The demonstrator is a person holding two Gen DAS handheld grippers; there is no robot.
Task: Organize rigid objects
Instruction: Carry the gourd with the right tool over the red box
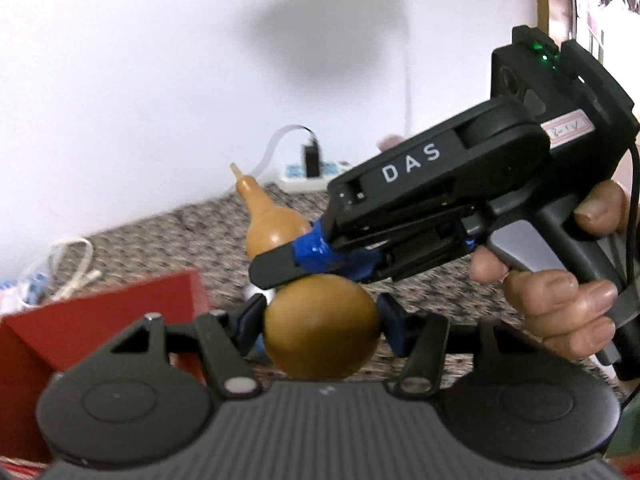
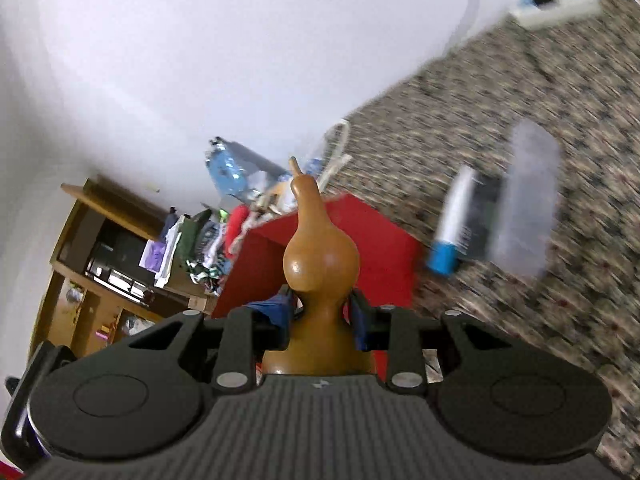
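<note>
Both tools had hold of the same brown gourd (image 1: 320,326) at once. The left gripper (image 1: 320,322) pinched its fat lower bulb between blue-taped fingers (image 1: 386,316), and the right gripper (image 2: 320,312) clamped the narrow waist, the stem pointing up past it. The gourd hung in the air above the speckled tabletop (image 2: 500,120) — just in front of a red box (image 2: 376,236), not in it. I couldn't see what the box held. Beyond it lay a blurred blue-capped white tube (image 2: 450,224) beside a dark packet (image 2: 482,220), and a white power strip (image 1: 312,174) sat by the wall.
</note>
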